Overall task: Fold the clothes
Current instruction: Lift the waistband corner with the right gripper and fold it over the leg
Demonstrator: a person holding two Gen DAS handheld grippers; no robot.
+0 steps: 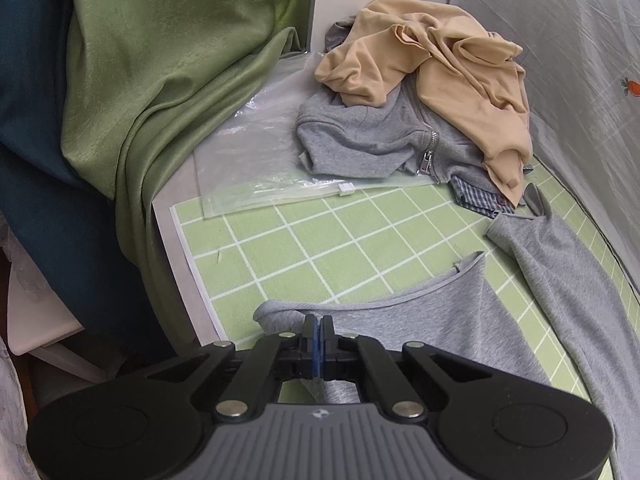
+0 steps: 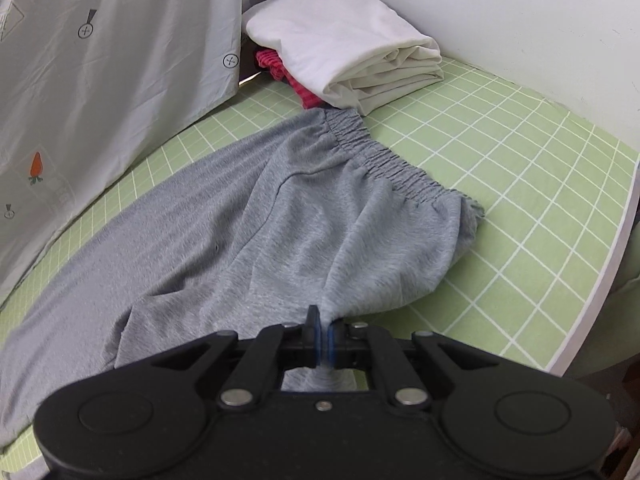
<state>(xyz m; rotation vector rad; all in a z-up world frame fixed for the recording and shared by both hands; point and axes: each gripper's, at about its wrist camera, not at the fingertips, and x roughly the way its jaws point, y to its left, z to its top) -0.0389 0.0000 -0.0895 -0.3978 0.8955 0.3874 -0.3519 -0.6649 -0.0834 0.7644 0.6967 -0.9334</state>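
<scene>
Grey sweatpants (image 2: pixel 280 216) lie spread on the green grid mat (image 2: pixel 520 208), elastic waistband toward the far right. My right gripper (image 2: pixel 322 320) is shut on the near edge of the pants below the waistband. In the left wrist view the pants' legs (image 1: pixel 560 280) stretch across the mat (image 1: pixel 312 248), and my left gripper (image 1: pixel 318 322) is shut on the hem end of the near leg.
A pile of a tan garment (image 1: pixel 440 72) on a grey zip hoodie (image 1: pixel 368 136) sits at the back, beside a clear zip bag (image 1: pixel 260 152). Green curtain (image 1: pixel 160 80) hangs left. A folded white cloth (image 2: pixel 352 48) over a red item (image 2: pixel 276 68) sits far back. The table edge (image 2: pixel 600 280) runs right.
</scene>
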